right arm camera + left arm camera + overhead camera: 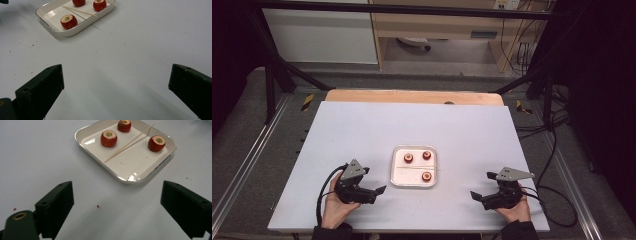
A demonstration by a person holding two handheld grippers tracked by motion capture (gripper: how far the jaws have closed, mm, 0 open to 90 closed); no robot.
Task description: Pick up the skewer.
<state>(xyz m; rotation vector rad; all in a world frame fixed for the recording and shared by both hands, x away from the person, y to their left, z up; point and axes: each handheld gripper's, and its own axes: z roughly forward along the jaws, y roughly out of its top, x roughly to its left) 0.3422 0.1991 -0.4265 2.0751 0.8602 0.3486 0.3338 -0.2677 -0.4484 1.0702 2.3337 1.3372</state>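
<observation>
My left gripper (374, 187) sits low at the near left of the table (362, 130), jaws spread wide with nothing but bare tabletop between them. My right gripper (482, 186) rests at the near right, well apart from the left, its jaws likewise wide open and empty. Both point inward toward the tray (397, 180), which lies between them and a little farther out, near the table's middle; my left jaws are near its near corner, my right ones farther off. A skewer (414, 168) lies flat across the tray. On the near side of it sits one red fruit (427, 176), cored, hollow up; beyond it sit two more fruits (409, 158), side by side, apart from each other. A few red crumbs dot the table near my left jaws.
</observation>
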